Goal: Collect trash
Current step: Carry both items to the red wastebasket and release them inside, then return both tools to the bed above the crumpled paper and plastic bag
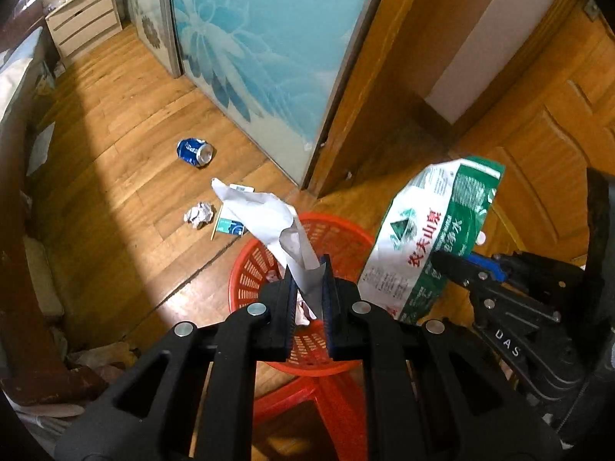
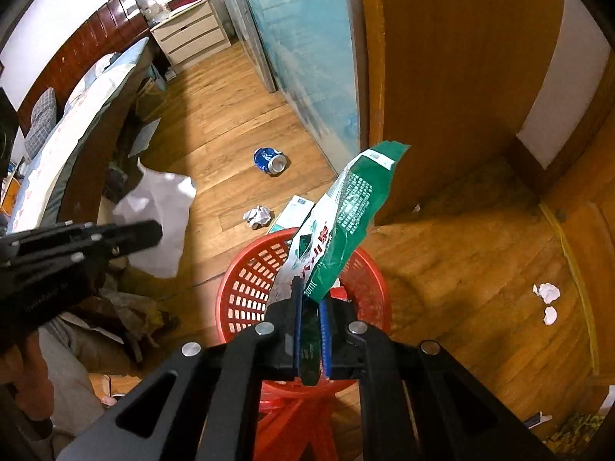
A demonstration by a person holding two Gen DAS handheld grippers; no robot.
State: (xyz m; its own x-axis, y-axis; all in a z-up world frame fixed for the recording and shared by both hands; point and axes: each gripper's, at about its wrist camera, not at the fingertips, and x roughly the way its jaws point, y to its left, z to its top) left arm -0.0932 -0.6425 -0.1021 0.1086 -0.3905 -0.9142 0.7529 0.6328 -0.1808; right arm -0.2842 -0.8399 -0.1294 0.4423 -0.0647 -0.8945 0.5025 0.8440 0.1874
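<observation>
Both grippers holding trash above round red plastic slotted basket (image 1: 246, 269).

Left gripper (image 1: 309, 269) clamped on crumpled white paper sheet (image 1: 261, 215); right gripper (image 2: 309, 296) clamped on green-and-white plastic label wrapper (image 2: 346, 215). Crushed blue can (image 1: 194, 151) lying on wooden floor (image 1: 127, 161).

The round red plastic basket (image 1: 246, 269) stands on the wooden plank floor (image 1: 127, 146), directly below both grippers. Beyond it lie a crumpled white paper ball (image 1: 198, 214) and, farther off, a dented blue drink can (image 1: 194, 151) beside the frosted glass sliding door (image 1: 269, 46). 2 white paper scraps (image 2: 547, 299) lie right of the basket.
</observation>
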